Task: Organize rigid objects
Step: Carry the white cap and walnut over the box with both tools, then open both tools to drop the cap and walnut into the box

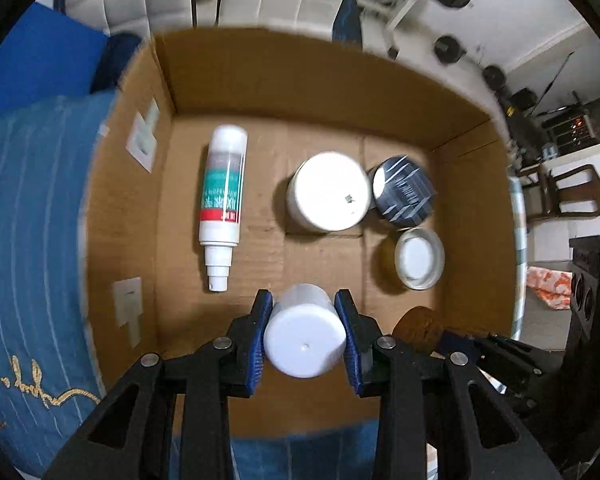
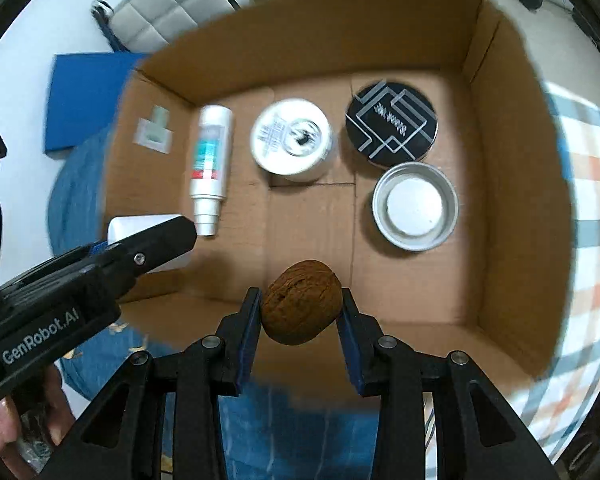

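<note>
Left gripper (image 1: 304, 334): clamped on a white cylinder (image 1: 304, 336), blue pads (image 1: 260, 336) against both its sides, held over the near floor of the box (image 1: 260, 76).
Right gripper (image 2: 298, 312): clamped on a brown nut (image 2: 300, 302), held above the box's near edge; in the left view the nut showed just right of the left tool.
Spray bottle (image 1: 221, 196): lay flat ahead and left of the left gripper, nozzle toward it, cap toward the far wall.
Open tin (image 1: 419, 258): ahead and right of the left gripper, silver rim up, white inside.
White tub (image 1: 329, 191): beyond the cylinder, mid-floor, upright.
Black tin (image 1: 403, 191): just right of the tub, touching or nearly so; beyond the open tin.
Box: brown cardboard, open top, holding all four loose items.
Blue cloth (image 1: 32, 220): left of the box, outside it.
</note>
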{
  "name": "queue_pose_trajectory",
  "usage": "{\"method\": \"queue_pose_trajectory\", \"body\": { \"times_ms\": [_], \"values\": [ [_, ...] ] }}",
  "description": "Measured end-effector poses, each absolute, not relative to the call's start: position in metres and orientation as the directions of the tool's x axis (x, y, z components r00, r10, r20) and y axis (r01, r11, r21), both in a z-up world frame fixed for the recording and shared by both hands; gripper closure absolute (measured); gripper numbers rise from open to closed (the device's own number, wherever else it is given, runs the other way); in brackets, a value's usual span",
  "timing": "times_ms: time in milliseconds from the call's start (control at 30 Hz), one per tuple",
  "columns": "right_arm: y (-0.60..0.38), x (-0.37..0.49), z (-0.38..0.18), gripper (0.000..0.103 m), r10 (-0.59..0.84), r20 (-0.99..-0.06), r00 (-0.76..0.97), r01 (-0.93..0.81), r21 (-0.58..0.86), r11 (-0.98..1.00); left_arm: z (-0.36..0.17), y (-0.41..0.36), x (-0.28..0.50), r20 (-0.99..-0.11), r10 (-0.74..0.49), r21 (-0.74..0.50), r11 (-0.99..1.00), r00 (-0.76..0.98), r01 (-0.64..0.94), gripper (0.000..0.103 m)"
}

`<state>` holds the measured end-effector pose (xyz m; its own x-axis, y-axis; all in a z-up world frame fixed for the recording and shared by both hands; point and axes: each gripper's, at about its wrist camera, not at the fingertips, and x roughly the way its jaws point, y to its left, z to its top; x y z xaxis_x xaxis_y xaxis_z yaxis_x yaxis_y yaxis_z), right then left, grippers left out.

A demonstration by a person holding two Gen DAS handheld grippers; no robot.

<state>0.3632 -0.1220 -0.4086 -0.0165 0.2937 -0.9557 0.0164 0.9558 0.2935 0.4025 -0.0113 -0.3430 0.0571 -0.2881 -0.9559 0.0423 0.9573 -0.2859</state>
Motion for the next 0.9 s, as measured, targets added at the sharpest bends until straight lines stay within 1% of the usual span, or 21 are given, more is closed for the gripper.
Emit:
{"method": "queue_pose_trajectory", "body": {
  "times_ms": [200,367,567,700,767,800,833,900],
  "values": [
    [-0.119,0.380,-0.454,0.064,0.246,-0.964,-0.100,0.013,0.246,0.969,-0.385,-0.016,0.416,-0.964,-0.264,-0.265,0.964,-0.043,0.035,0.073],
    [-0.116,0.387,-0.467,0.063,0.213,-0.968,-0.136,0.002,0.215,0.977,-0.404,-0.017,0.419,-0.960,-0.260,-0.264,0.964,-0.101,0.027,0.073],
    [-0.111,0.394,-0.478,0.063,0.213,-0.962,-0.172,-0.002,0.216,0.976,-0.414,-0.017,0.414,-0.959,-0.250,-0.255,0.967,-0.131,0.024,0.073],
    [-0.104,0.399,-0.485,0.063,0.184,-0.966,-0.183,-0.019,0.191,0.981,-0.416,-0.014,0.411,-0.954,-0.257,-0.261,0.965,-0.152,0.003,0.066],
    [-0.103,0.400,-0.485,0.063,0.184,-0.964,-0.191,-0.018,0.191,0.981,-0.415,-0.012,0.410,-0.957,-0.249,-0.253,0.968,-0.149,0.003,0.064],
    [-0.102,0.405,-0.484,0.061,0.183,-0.964,-0.192,-0.014,0.189,0.982,-0.412,-0.012,0.409,-0.960,-0.242,-0.244,0.970,-0.140,0.002,0.062],
    [-0.102,0.408,-0.484,0.060,0.182,-0.964,-0.193,-0.012,0.188,0.982,-0.410,-0.014,0.410,-0.962,-0.239,-0.241,0.971,-0.134,0.000,0.060],
    [-0.101,0.411,-0.480,0.048,0.182,-0.964,-0.193,-0.013,0.188,0.982,-0.404,-0.011,0.417,-0.962,-0.241,-0.242,0.970,-0.128,-0.009,0.052]
  ]
}}
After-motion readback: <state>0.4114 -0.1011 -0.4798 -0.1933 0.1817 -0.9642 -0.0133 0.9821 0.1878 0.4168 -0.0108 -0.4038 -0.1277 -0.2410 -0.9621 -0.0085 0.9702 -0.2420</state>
